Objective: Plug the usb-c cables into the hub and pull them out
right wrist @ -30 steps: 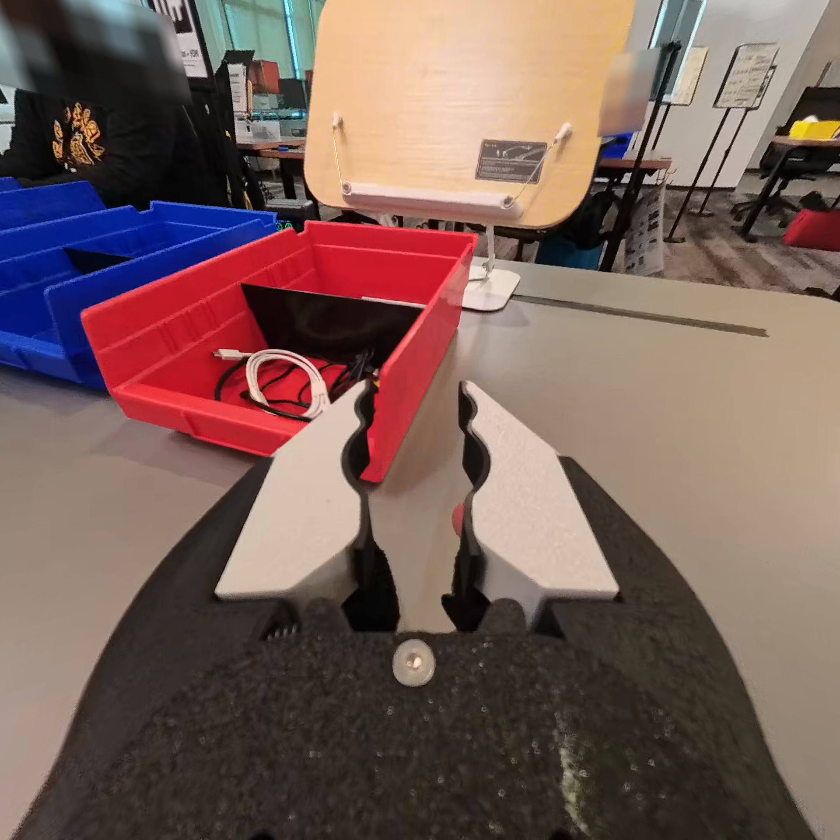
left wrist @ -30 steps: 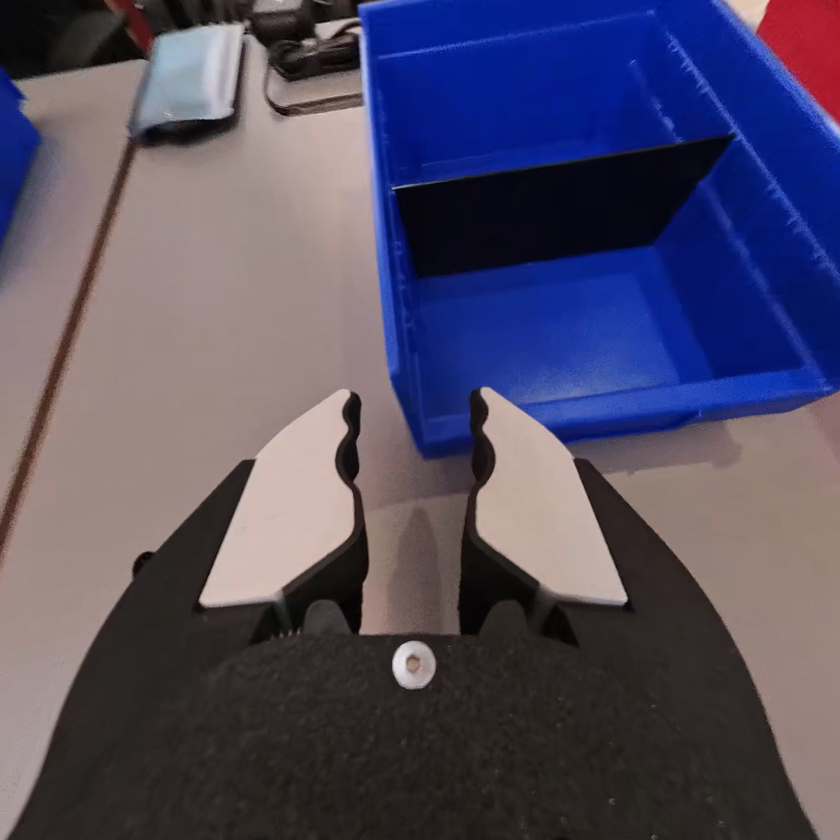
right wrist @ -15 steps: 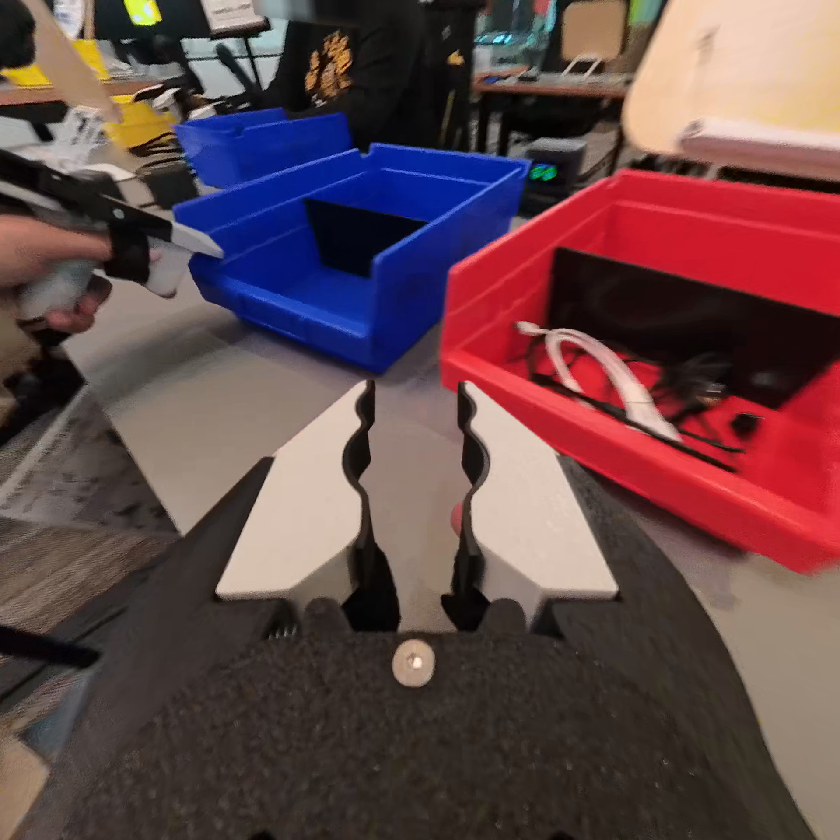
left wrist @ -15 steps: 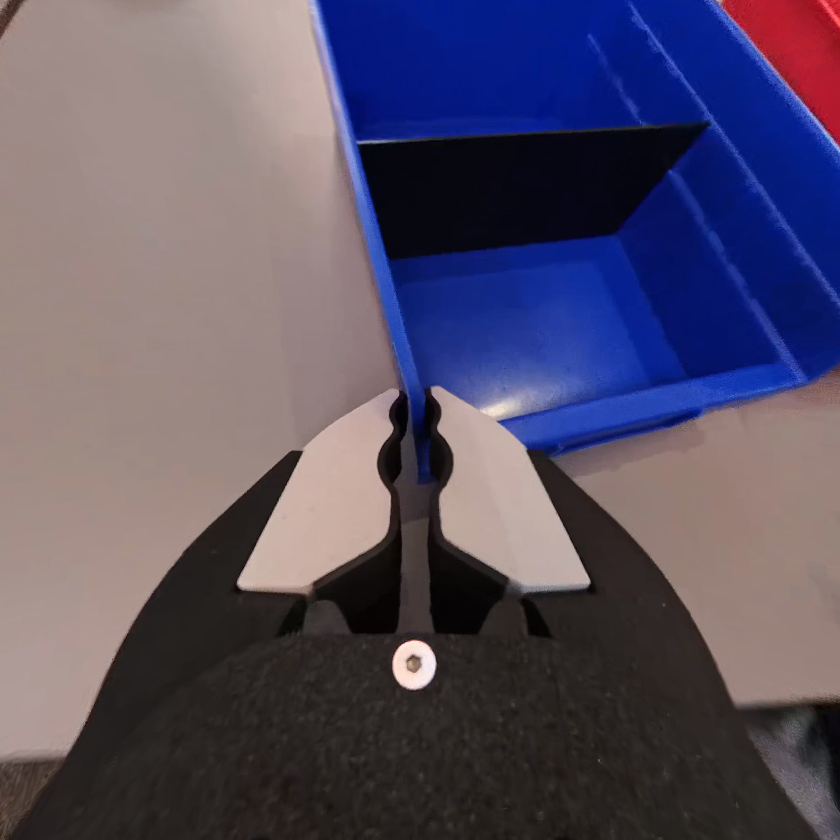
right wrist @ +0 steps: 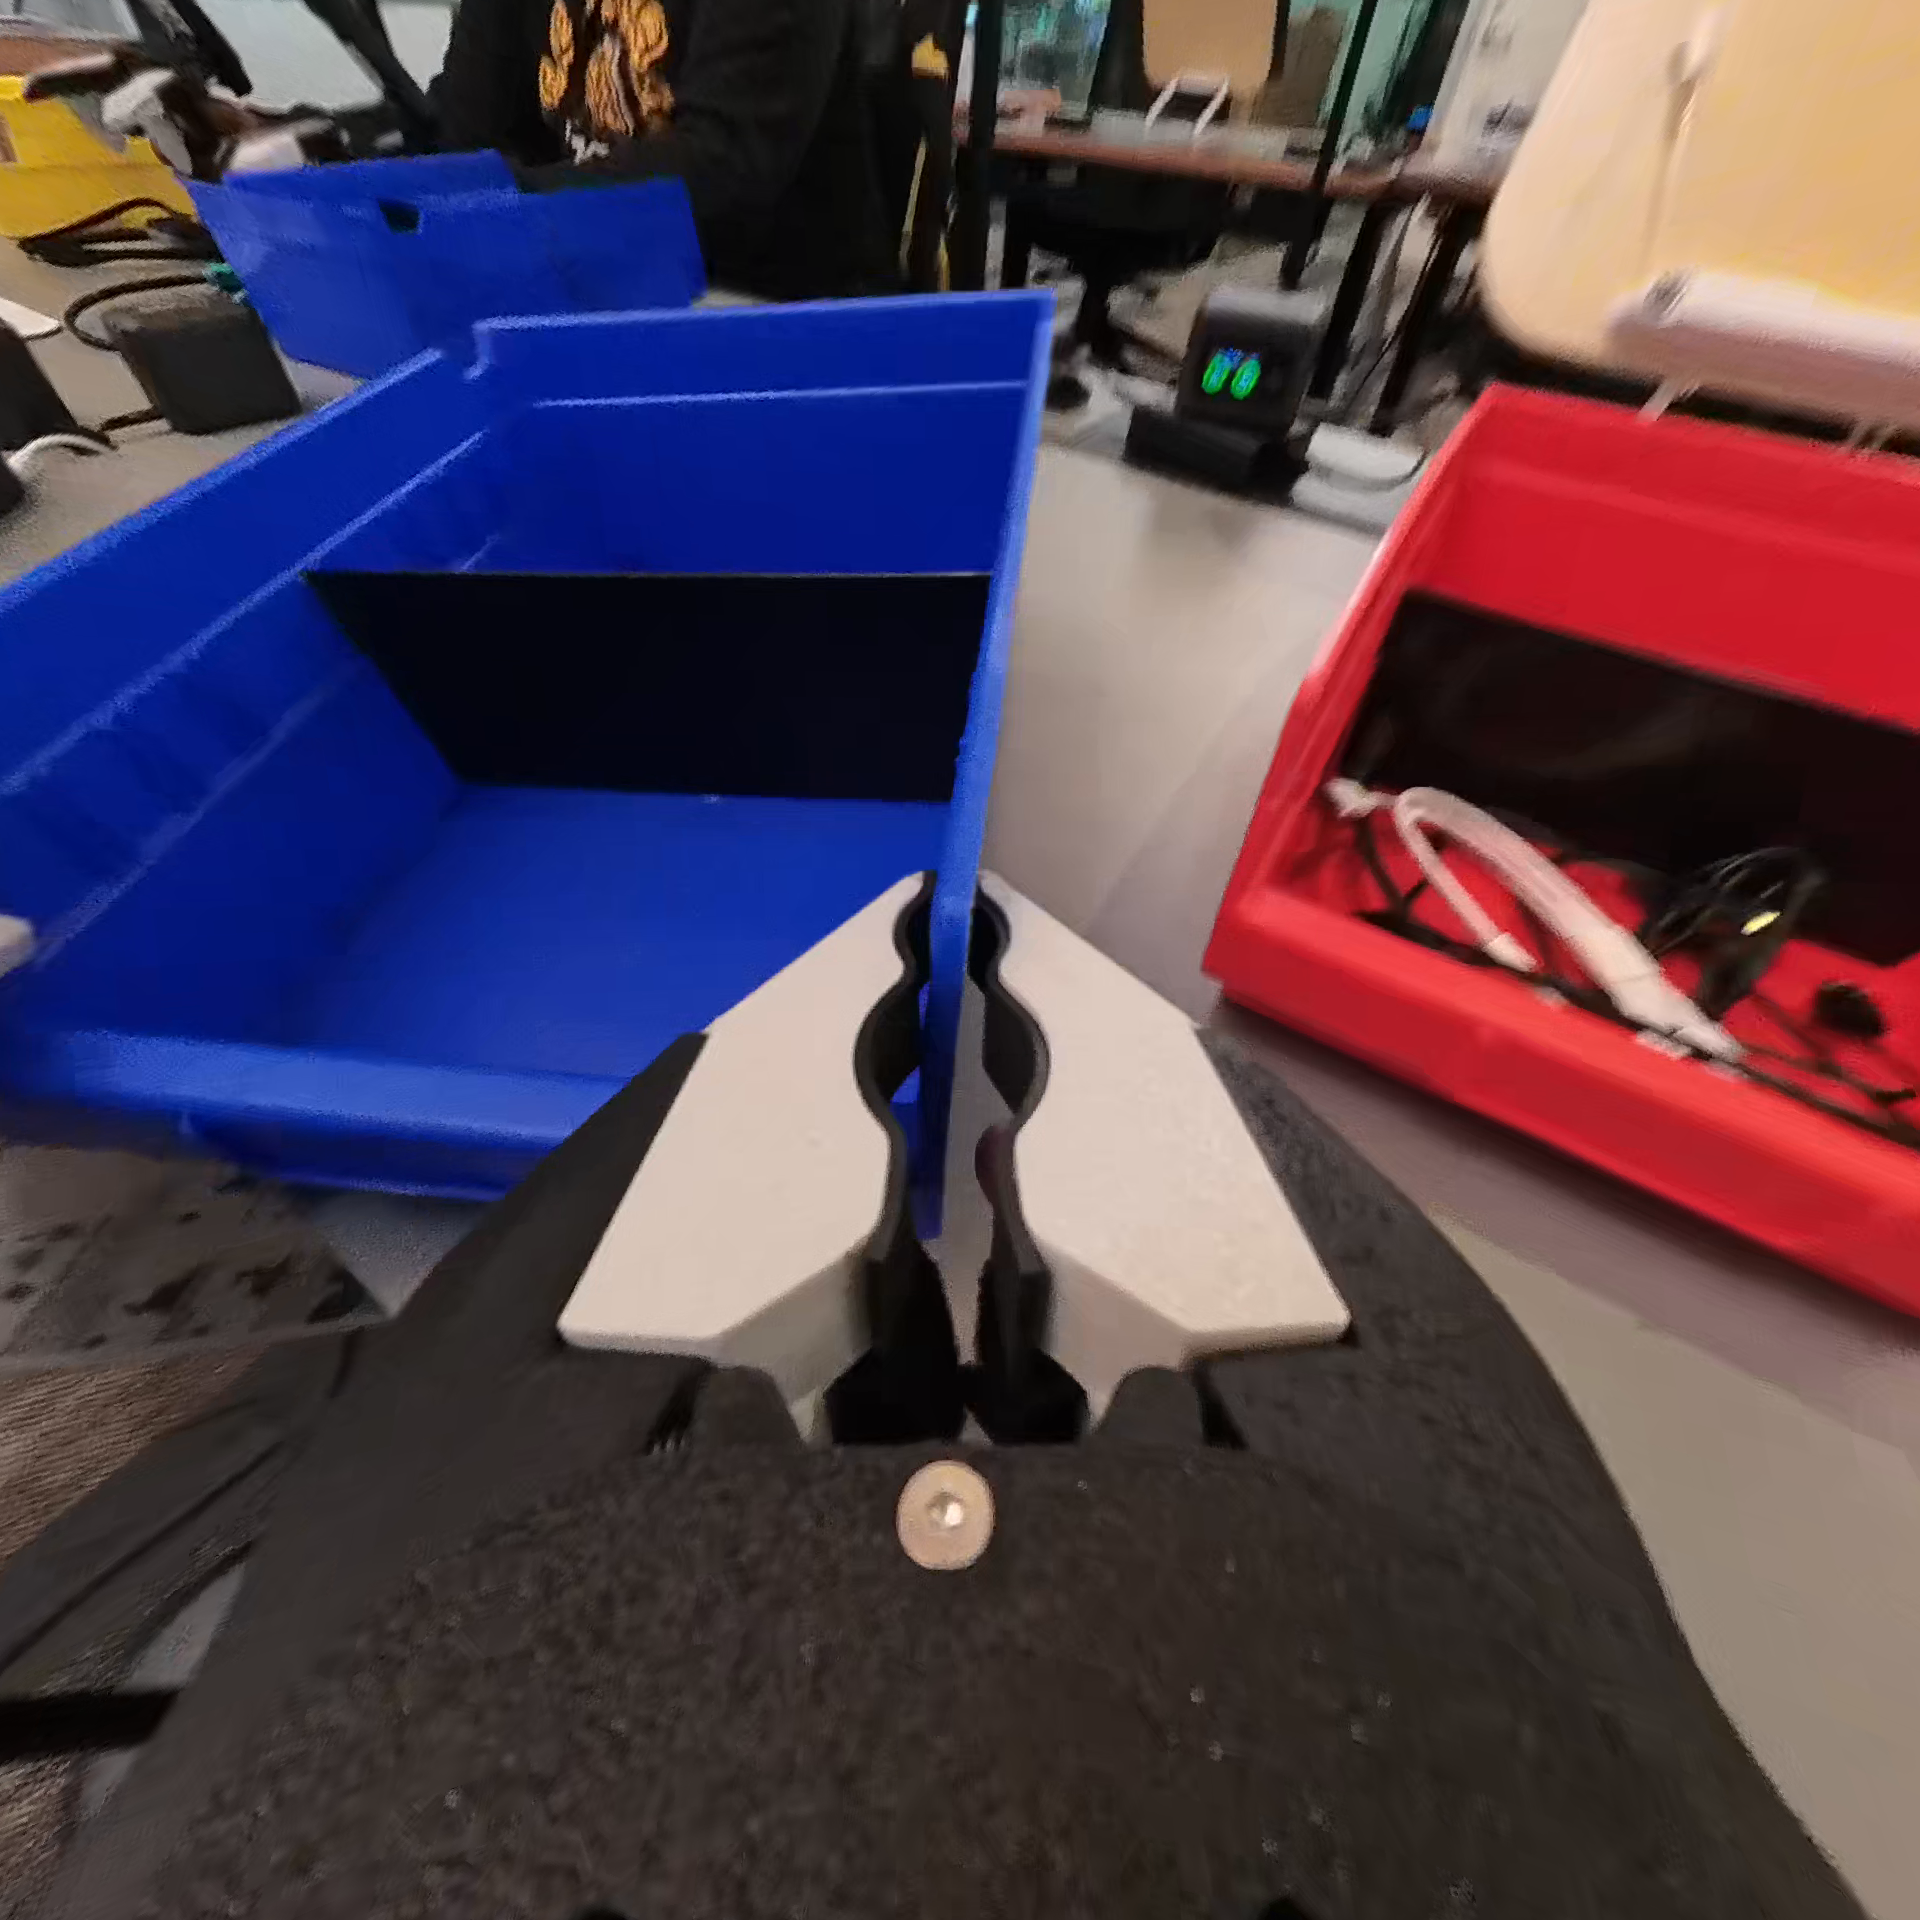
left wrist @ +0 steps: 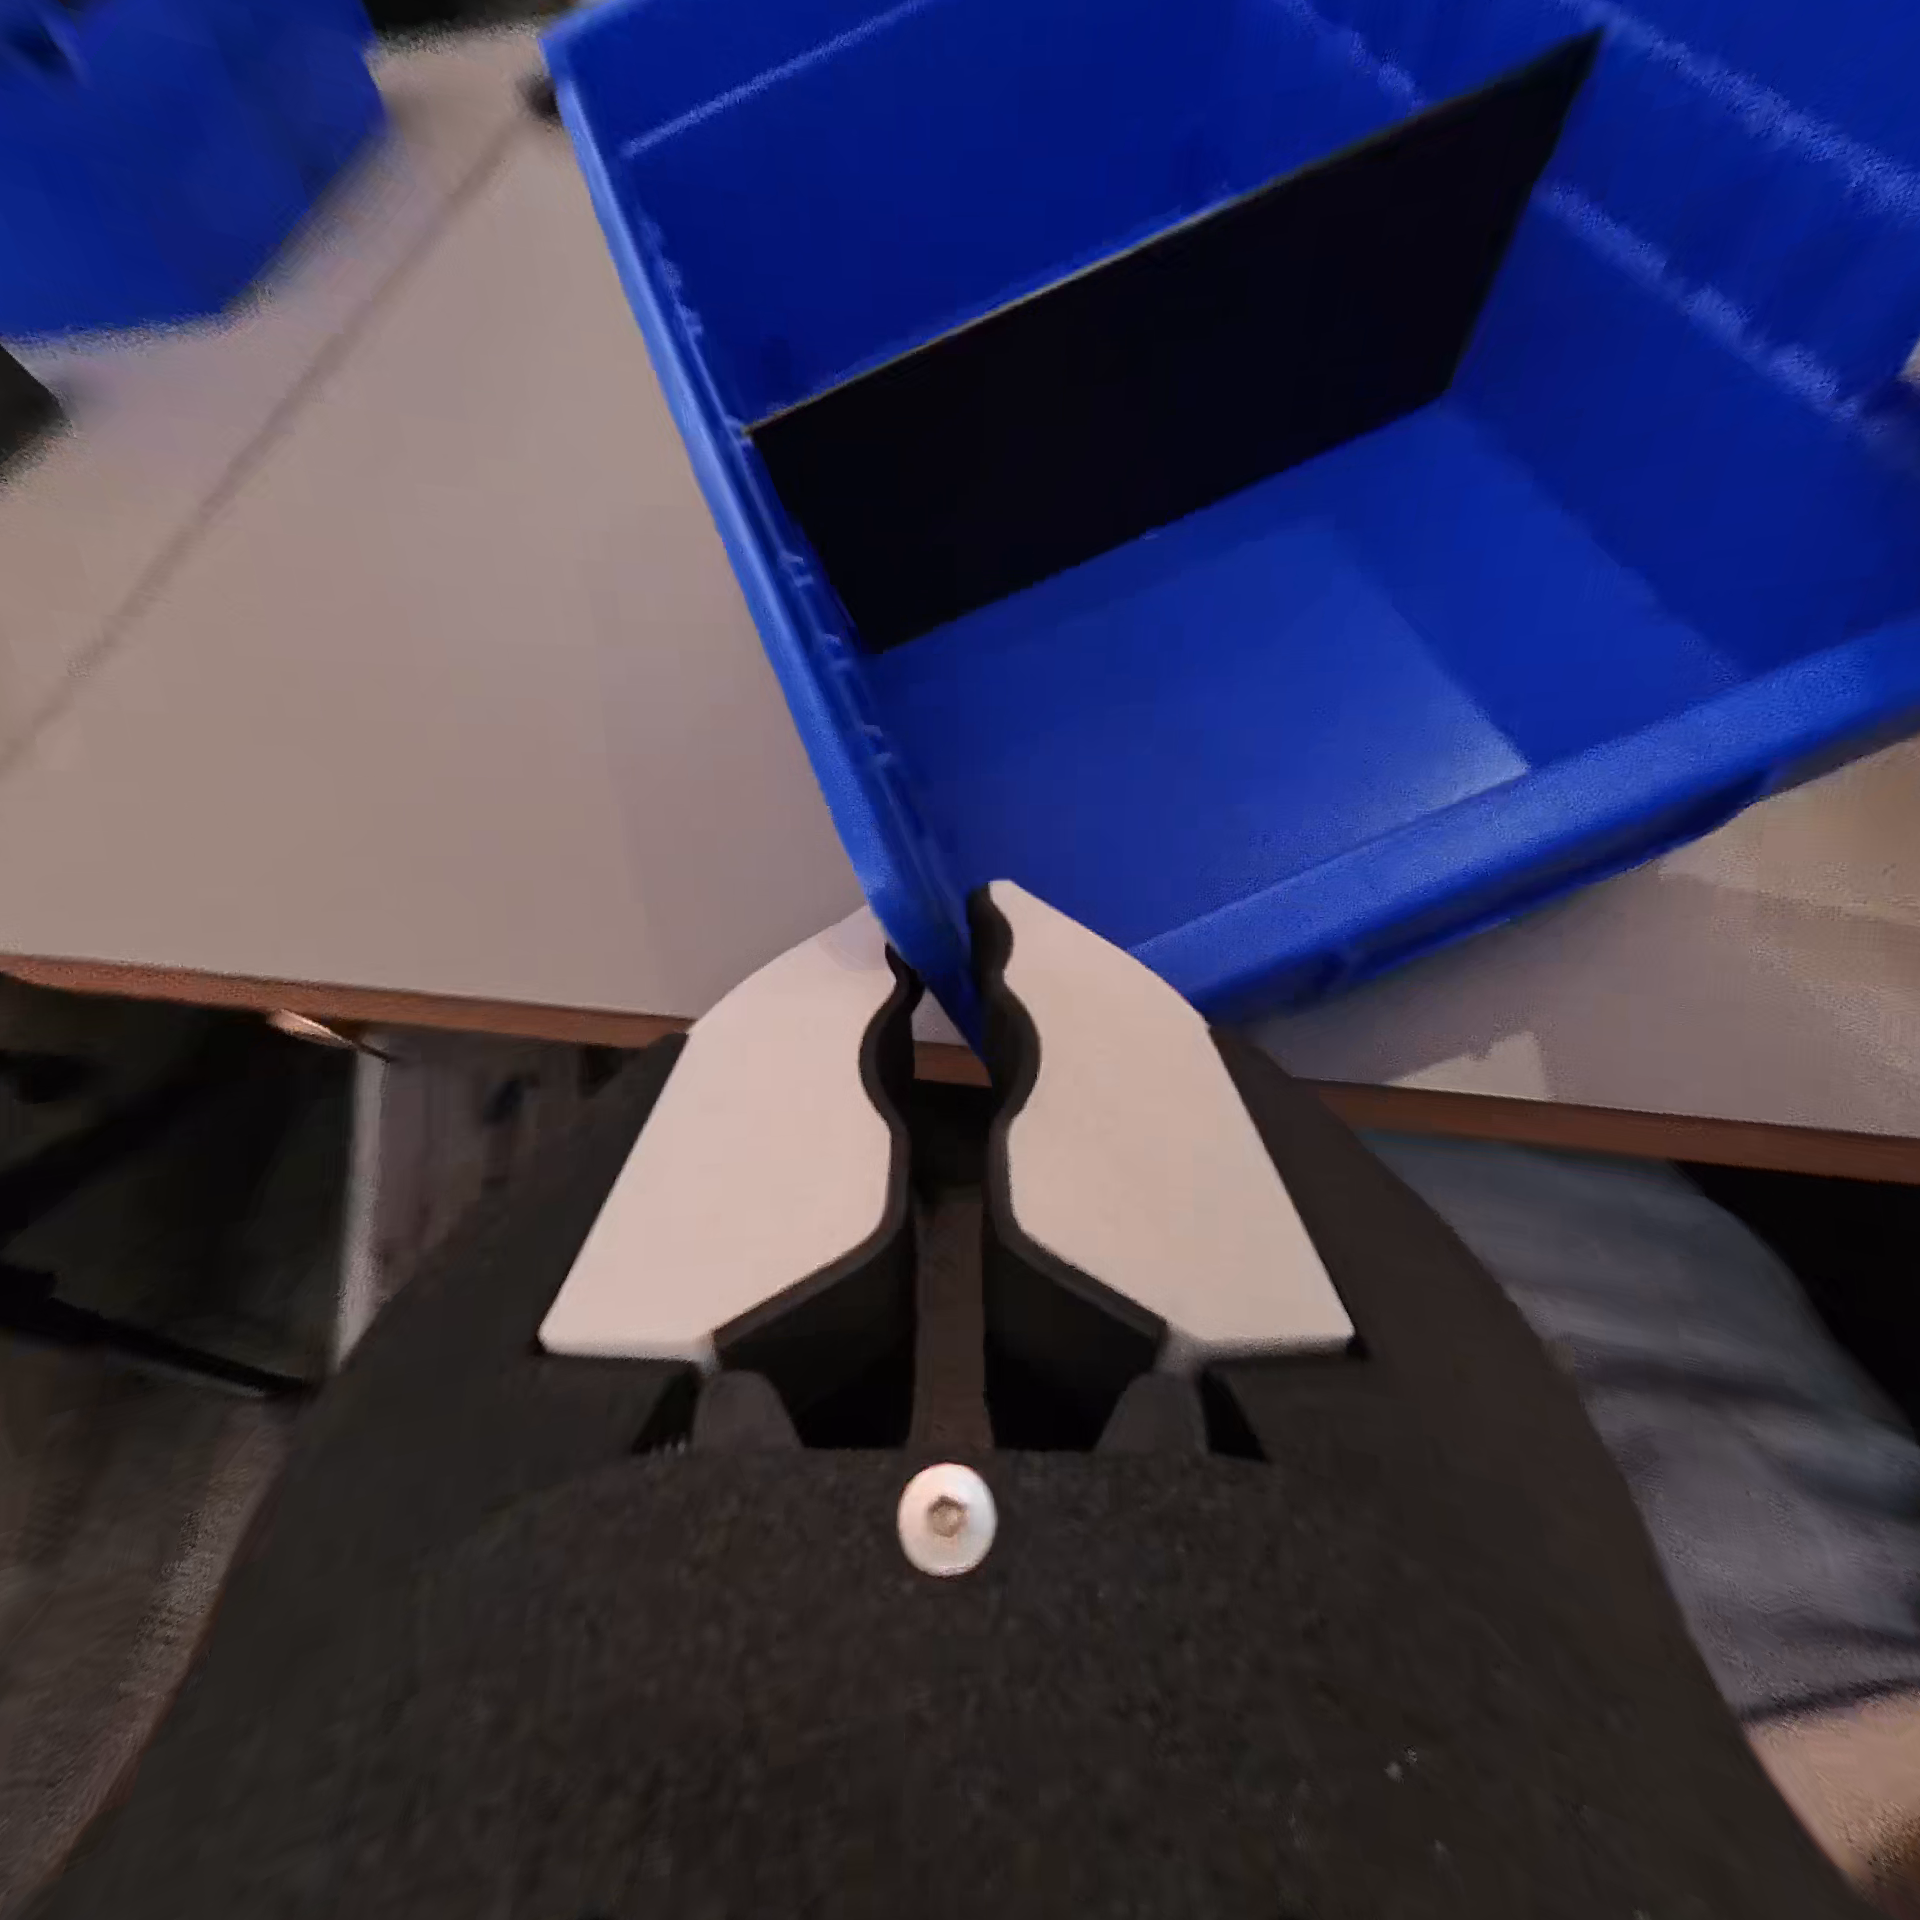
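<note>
Open-plan lab or shared workroom. Grey worktable carried blue and red parts bins with black dividers; cables lay in the red one. More desks stood behind.

White and black cables tangled, lying in red bin

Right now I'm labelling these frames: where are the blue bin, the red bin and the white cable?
blue bin (right wrist: 540, 977), right wrist view, bare floor of its near compartment.
red bin (right wrist: 1538, 1081), right wrist view, front wall.
white cable (right wrist: 1496, 852), right wrist view, middle of its loop.
</note>
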Demonstrator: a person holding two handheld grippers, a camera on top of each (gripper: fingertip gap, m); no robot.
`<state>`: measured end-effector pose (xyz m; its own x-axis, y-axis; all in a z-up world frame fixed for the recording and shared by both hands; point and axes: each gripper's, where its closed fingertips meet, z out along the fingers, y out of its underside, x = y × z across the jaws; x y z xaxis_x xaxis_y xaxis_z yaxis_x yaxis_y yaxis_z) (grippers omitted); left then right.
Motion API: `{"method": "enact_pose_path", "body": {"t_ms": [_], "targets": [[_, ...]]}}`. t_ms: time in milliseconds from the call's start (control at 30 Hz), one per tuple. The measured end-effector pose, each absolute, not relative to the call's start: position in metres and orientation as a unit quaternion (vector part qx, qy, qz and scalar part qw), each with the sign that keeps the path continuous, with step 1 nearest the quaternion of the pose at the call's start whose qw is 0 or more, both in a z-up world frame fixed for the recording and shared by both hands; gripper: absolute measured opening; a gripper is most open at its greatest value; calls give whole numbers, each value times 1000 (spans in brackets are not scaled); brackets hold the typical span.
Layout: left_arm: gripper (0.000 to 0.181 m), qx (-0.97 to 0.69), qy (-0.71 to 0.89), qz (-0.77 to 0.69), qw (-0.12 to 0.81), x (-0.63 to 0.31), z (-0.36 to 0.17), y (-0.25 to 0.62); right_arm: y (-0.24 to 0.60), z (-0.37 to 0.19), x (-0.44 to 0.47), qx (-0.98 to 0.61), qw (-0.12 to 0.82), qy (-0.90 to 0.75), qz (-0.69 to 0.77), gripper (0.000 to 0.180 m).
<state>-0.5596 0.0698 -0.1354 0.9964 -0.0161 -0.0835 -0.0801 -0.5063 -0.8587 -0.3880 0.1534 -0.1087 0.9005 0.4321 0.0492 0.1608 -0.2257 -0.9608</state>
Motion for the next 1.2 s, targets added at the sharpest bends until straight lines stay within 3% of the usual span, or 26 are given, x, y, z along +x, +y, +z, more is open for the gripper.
{"method": "enact_pose_path", "body": {"t_ms": [33,200,367,567,700,867,1067,1200], "targets": [[9,-854,41,62,515,-557,-127,68,153,-97,-386,-762,608,-193,111,3],[7,-769,43,73,633,-528,-40,79,150,-20,-355,-703,683,-157,121,3],[7,-706,119,26,698,-446,42,123,162,64,-270,-654,744,-94,98,3],[9,-673,233,-72,698,-289,66,182,173,112,-113,-639,769,-24,-7,3],[8,-697,273,-130,651,-171,29,212,176,80,3,-675,734,33,-73,2],[9,-745,317,-84,581,-64,-55,239,191,-16,118,-768,621,42,-148,3],[9,-764,317,-97,554,-11,-103,219,188,-98,178,-805,587,70,-54,3],[9,-764,301,-116,559,-8,-113,219,188,-101,183,-801,592,61,-63,3]]}}
